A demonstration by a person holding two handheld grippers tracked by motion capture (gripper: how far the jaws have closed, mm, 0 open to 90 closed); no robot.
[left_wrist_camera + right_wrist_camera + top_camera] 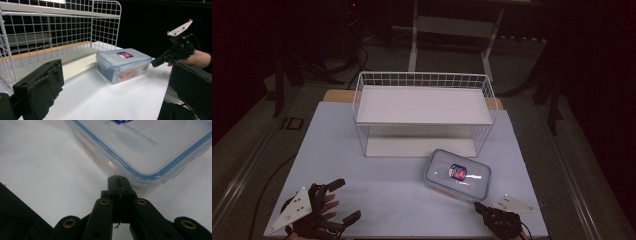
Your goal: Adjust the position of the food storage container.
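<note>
A clear plastic food box with a blue-edged lid (457, 174) lies on the white table, in front of the wire shelf rack's right end. Its label (124, 54) is red and blue, and something orange shows through its wall. My right gripper (478, 206) is shut with nothing in it, its tips just short of the box's near corner (147, 178). My left gripper (344, 200) stands open at the table's front left, far from the box (123, 64). In the left gripper view my right gripper (154, 62) points at the box's right end.
A white two-tier wire shelf rack (424, 112) stands at the back middle of the table (377, 200); both shelves are bare. Dark floor and a stand's legs lie beyond the table.
</note>
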